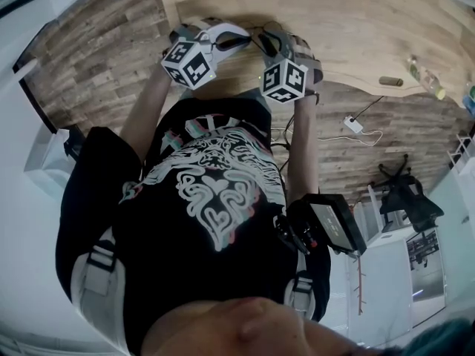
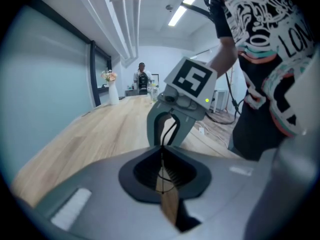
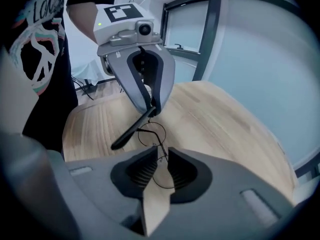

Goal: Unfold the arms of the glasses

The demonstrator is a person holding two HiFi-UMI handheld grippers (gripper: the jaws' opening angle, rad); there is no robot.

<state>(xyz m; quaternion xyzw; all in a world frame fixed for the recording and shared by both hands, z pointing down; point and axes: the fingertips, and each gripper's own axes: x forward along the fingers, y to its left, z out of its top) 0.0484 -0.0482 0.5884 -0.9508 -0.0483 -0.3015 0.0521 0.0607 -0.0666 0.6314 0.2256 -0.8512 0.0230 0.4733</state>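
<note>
Fingers (image 3: 140, 170) on the right gripper (image 3: 160, 153) pinched the glasses (image 3: 151, 134) at a lens rim over the worktop (image 3: 225, 129) — left gripper (image 2: 162, 151) clamped the dark arm (image 3: 127, 134), slanting toward the person (image 3: 40, 59); vase (image 2: 111, 89) far off.

Glasses (image 3: 152, 134) between left tongs (image 3: 148, 107) and right tongs (image 3: 161, 156), above table (image 3: 225, 134).

Black T-shirt (image 2: 292, 41) bore white print; only letters "LON" were legible, rest cut off at picture edge. Same "LON" showed tilted on shirt in right gripper view. Lion-pattern print in head view held no readable words.
</note>
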